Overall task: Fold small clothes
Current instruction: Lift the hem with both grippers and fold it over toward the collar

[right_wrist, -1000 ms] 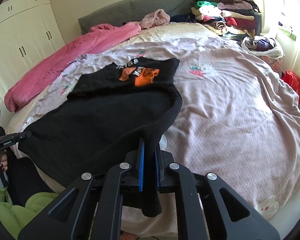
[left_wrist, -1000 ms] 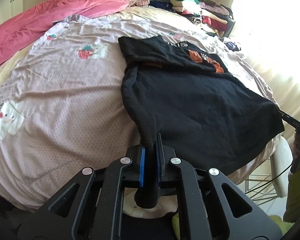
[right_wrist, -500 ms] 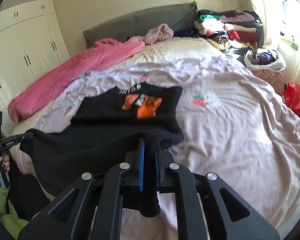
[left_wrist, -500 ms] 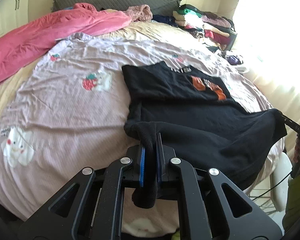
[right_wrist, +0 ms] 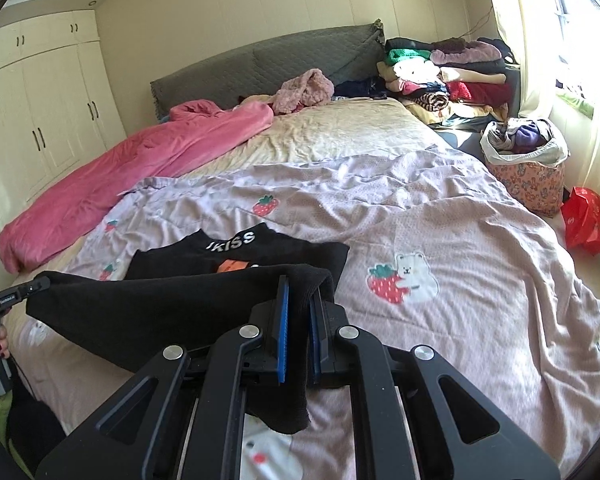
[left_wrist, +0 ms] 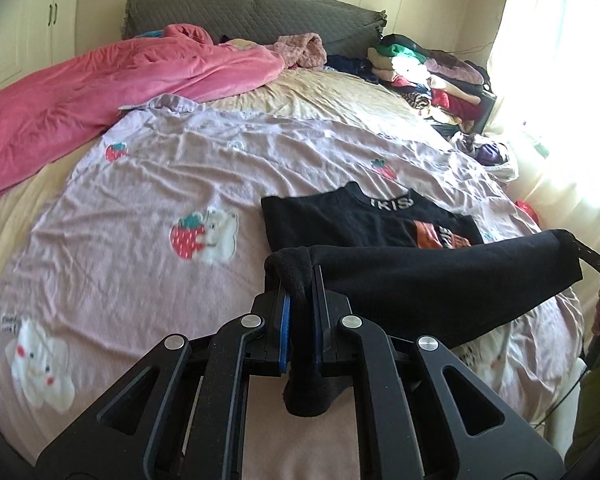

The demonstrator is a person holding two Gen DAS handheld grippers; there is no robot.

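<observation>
A black shirt (left_wrist: pixel 420 280) with an orange print and white letters at the collar lies on the bed. Its collar end (left_wrist: pixel 356 216) rests flat on the lilac blanket. Its bottom hem is lifted and stretched between my two grippers. My left gripper (left_wrist: pixel 300 304) is shut on one hem corner. My right gripper (right_wrist: pixel 298 312) is shut on the other hem corner, and the shirt (right_wrist: pixel 172 304) hangs in a taut band above the collar part (right_wrist: pixel 236 252). Each gripper shows at the other view's edge.
A lilac blanket (left_wrist: pixel 180 184) with strawberry and bear prints covers the bed. A pink quilt (left_wrist: pixel 100 92) lies at the far left. Stacked folded clothes (right_wrist: pixel 444 76) sit at the far right by the headboard. A fabric basket (right_wrist: pixel 528 168) and a red bag (right_wrist: pixel 586 220) stand beside the bed.
Both grippers have lifted the hem and carried it forward over the shirt towards the collar. The lower half has risen off the bed and now covers part of the orange print.
</observation>
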